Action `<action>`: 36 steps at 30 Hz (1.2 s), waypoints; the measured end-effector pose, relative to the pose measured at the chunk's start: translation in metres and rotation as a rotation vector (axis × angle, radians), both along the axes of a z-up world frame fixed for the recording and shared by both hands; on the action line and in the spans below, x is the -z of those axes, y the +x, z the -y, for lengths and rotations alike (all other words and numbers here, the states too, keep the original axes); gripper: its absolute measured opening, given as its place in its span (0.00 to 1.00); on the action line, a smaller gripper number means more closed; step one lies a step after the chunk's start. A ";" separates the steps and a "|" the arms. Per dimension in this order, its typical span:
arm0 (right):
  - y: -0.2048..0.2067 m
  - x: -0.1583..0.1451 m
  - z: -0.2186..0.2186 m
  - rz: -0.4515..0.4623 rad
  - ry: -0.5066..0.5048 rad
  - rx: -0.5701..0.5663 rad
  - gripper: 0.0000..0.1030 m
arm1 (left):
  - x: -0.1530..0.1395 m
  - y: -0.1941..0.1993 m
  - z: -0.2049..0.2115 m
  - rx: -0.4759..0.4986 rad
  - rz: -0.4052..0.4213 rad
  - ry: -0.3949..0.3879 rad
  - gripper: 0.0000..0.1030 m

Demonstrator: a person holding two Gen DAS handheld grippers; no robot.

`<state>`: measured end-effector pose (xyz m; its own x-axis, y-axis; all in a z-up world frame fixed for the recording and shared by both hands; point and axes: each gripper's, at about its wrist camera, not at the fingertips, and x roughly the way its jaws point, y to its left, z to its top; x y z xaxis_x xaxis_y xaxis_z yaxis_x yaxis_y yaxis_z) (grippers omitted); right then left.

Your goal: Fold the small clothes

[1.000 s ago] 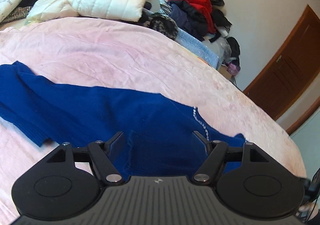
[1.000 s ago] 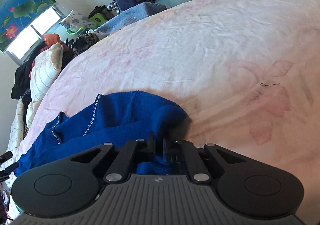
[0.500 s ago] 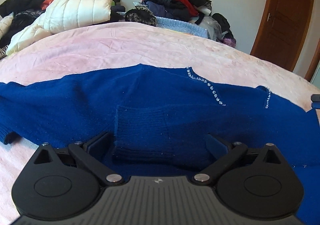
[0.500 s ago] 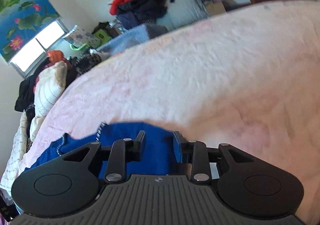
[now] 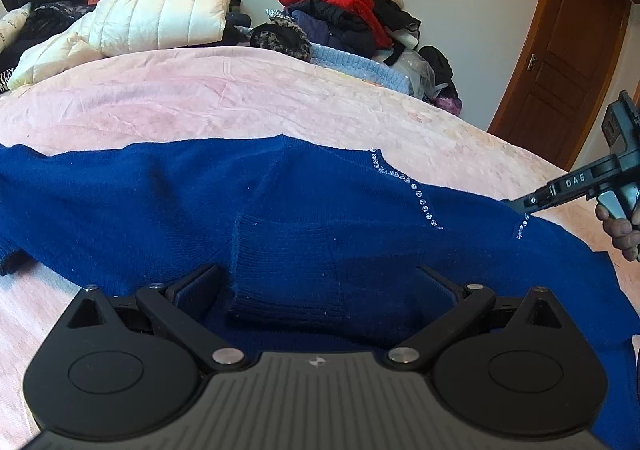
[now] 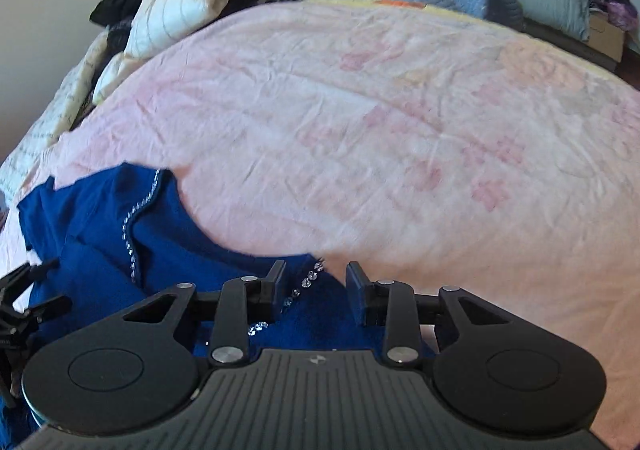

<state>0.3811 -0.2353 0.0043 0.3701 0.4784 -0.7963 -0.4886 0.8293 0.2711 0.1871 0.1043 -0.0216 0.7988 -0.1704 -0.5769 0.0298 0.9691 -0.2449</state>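
A dark blue knit sweater (image 5: 168, 198) with a rhinestone-trimmed neckline (image 5: 416, 194) lies spread on the pink bed cover (image 5: 200, 106). One ribbed sleeve cuff (image 5: 284, 274) is folded onto its body. My left gripper (image 5: 316, 282) is open wide, low over that cuff, holding nothing. My right gripper (image 6: 316, 282) is open over the sweater's (image 6: 160, 250) neckline edge, with rhinestone trim between its fingers. It also shows in the left wrist view (image 5: 568, 186) at the sweater's right shoulder.
A cream puffer jacket (image 5: 152, 18) and dark clothes are piled at the head of the bed. A heap of red, navy and black clothes (image 5: 344, 10) lies beyond the far edge. A brown door (image 5: 560, 50) stands at right. The left gripper (image 6: 24, 302) shows at left in the right wrist view.
My right gripper has let go of the sweater and opened, then swung toward the neckline. My left gripper stayed open and settled over the folded cuff.
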 end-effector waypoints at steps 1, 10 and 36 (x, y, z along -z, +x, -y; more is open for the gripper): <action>-0.003 0.001 -0.003 0.021 -0.017 -0.017 0.22 | 0.000 0.000 -0.001 0.000 0.001 -0.006 1.00; -0.001 0.002 0.023 0.052 0.080 0.166 0.07 | -0.006 0.002 0.008 0.005 -0.032 0.064 1.00; -0.002 0.019 0.037 0.049 0.179 0.134 0.15 | -0.032 0.161 0.065 0.600 -0.088 0.407 0.61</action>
